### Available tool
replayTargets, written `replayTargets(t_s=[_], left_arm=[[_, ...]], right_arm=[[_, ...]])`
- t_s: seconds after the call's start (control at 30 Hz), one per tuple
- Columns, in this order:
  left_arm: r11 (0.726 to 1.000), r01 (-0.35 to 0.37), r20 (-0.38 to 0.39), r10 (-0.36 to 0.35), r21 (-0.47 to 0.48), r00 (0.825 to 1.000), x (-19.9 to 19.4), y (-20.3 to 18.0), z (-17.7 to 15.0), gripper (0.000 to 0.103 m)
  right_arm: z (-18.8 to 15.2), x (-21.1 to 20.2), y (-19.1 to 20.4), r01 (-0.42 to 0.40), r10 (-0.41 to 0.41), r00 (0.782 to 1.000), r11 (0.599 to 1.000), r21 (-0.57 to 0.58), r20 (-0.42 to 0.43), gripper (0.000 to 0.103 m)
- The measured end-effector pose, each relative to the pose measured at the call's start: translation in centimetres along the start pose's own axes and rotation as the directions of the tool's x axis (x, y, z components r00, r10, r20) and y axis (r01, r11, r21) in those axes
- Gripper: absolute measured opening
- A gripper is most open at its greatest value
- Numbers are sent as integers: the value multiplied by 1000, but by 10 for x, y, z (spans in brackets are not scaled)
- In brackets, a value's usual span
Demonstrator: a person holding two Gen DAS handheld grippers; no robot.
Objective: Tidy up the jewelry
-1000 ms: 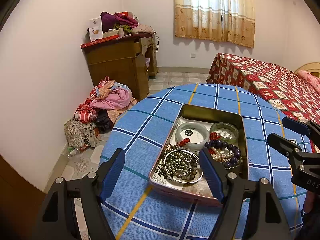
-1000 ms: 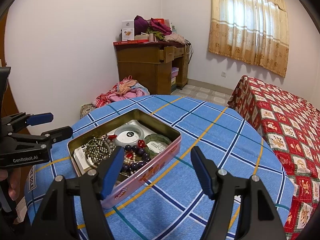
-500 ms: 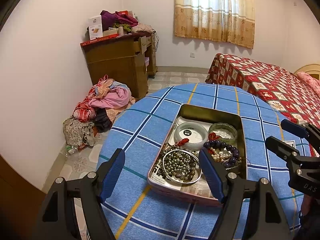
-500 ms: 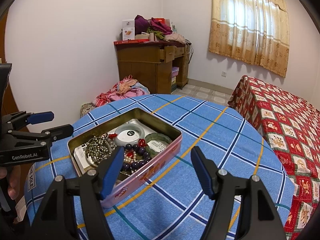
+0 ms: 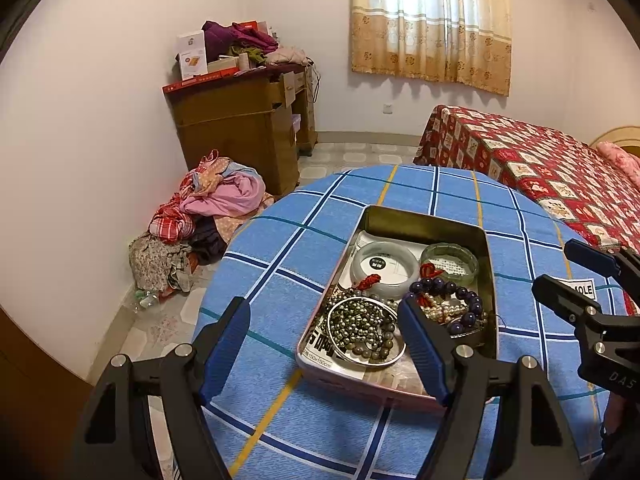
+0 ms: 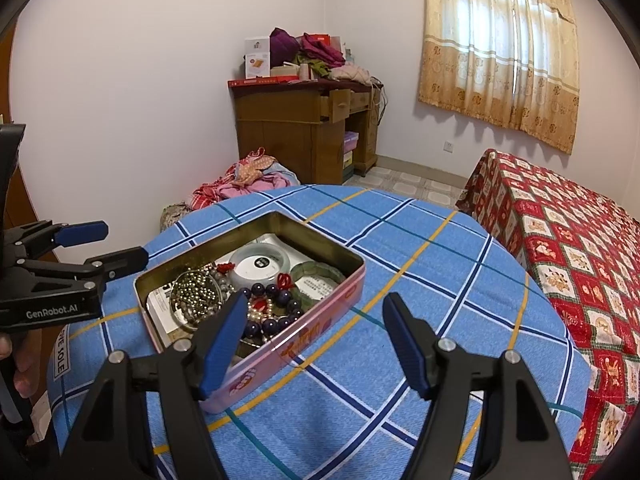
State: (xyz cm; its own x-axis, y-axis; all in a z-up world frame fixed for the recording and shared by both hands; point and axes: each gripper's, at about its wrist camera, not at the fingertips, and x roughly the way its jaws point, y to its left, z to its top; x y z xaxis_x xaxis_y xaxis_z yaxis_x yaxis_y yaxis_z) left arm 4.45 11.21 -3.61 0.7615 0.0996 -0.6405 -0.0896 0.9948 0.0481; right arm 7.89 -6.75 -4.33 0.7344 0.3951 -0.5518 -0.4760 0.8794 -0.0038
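A pink tin box [image 5: 490, 280] [image 6: 320, 320] sits open on a round table with a blue checked cloth [image 5: 304, 248] [image 6: 440, 280]. In it lie a pale jade bangle [image 5: 383, 263] [image 6: 260, 266], a green bangle [image 5: 450, 261] [image 6: 318, 272], a dark purple bead bracelet [image 5: 460, 292] [image 6: 276, 300], pearls, and a heap of grey-green beads [image 5: 362, 326] [image 6: 196, 294]. My left gripper [image 5: 324, 340] is open and empty, just before the tin's near edge. My right gripper [image 6: 314, 338] is open and empty, beside the tin's right wall.
A wooden desk [image 5: 240, 128] [image 6: 308, 128] piled with boxes and clothes stands at the back wall. A heap of clothes [image 5: 200, 216] lies on the floor left of the table. A bed with a red patterned cover [image 6: 560, 248] stands at the right.
Both grippers stay open. The left view has drifted slightly, the tin sitting a little farther left in it; the right gripper has barely moved.
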Motion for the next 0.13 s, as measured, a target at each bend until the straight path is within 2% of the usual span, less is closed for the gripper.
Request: replayTargets(t_s=[0.13], left_arm=[[1000, 9, 3, -9, 5, 1000, -1, -1, 1, 76]], right_arm=[[0, 0, 0, 0, 0, 1000, 1000, -1, 1, 72]])
